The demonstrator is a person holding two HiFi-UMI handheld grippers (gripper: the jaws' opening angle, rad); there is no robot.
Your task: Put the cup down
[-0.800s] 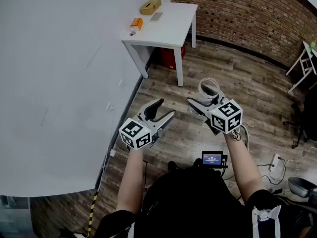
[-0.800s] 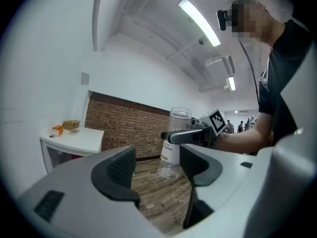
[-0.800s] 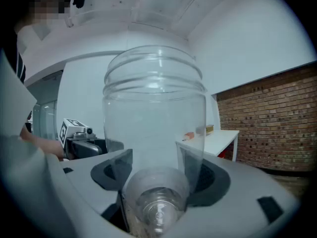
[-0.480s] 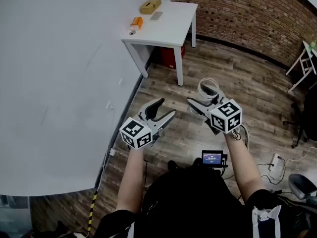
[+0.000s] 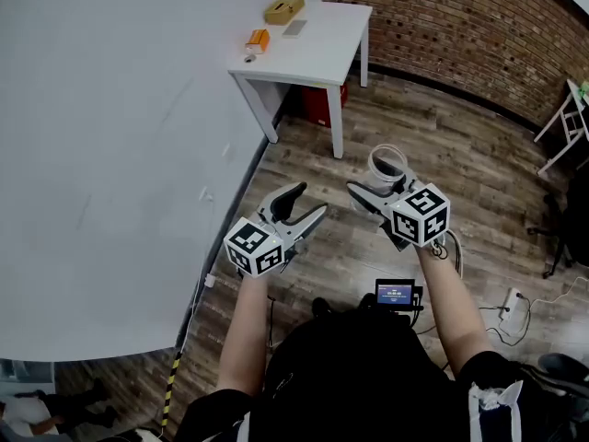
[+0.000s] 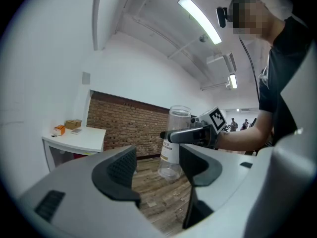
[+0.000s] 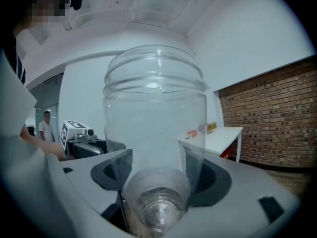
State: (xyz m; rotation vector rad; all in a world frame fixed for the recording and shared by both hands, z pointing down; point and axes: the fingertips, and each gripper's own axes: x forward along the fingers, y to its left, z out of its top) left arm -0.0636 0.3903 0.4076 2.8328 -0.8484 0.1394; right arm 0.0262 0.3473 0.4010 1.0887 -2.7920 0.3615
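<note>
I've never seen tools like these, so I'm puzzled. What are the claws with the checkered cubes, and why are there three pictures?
A person holds a two-jaw tool, called a gripper, in each hand. The cubes with squares are part of the grippers.

One picture comes from a camera on the person's head. It looks down at both arms and the wood floor. The other two come from small cameras riding on each gripper, looking along its jaws.

The right gripper is clamped on a clear cup, held up in the air. The left gripper has its jaws apart with nothing between them.

Farther off, a white table holds a box and an orange thing.
</note>
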